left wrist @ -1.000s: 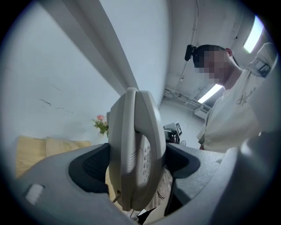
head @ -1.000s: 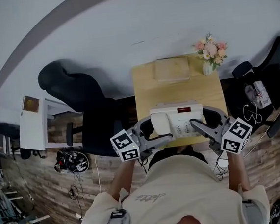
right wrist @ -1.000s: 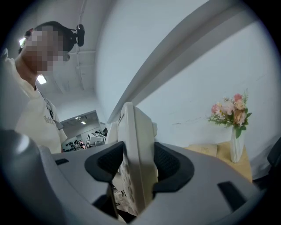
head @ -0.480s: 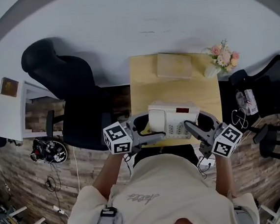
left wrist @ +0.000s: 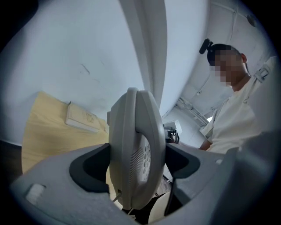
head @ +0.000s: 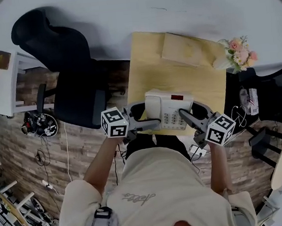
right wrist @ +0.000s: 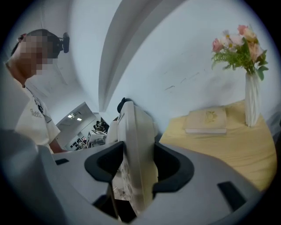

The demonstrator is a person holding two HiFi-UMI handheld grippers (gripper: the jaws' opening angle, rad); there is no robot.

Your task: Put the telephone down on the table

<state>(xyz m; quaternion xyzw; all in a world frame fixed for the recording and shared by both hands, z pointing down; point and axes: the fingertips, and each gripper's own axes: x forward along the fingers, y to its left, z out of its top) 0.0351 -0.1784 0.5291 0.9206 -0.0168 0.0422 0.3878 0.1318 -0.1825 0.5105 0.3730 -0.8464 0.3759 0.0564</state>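
Held item: an off-white desk telephone (head: 169, 108) with a handset on its left side, a keypad and a small red display panel. It hangs level between the two grippers, over the near edge of the light wooden table (head: 147, 74). Whether its base touches the wood cannot be told from any view.

Left gripper (head: 150, 120): jaws clamped on the telephone's left side. In the left gripper view the dark pads (left wrist: 94, 169) press against both faces of the telephone body (left wrist: 136, 149), which stands edge-on between them.

Right gripper (head: 191, 116): jaws likewise closed on the telephone's right side. The right gripper view shows the casing (right wrist: 137, 145) edge-on, pinched between the two pads (right wrist: 173, 169).

Table surface: a pale, closed rectangular book (head: 182, 49) lies flat at the far edge, well apart from the telephone. A white vase of pink flowers (head: 238, 55) stands upright at the far right corner, just beside the book.

Surroundings: a black office chair (head: 61, 53) stands to the left of the table on a wood-plank floor (head: 15, 142).
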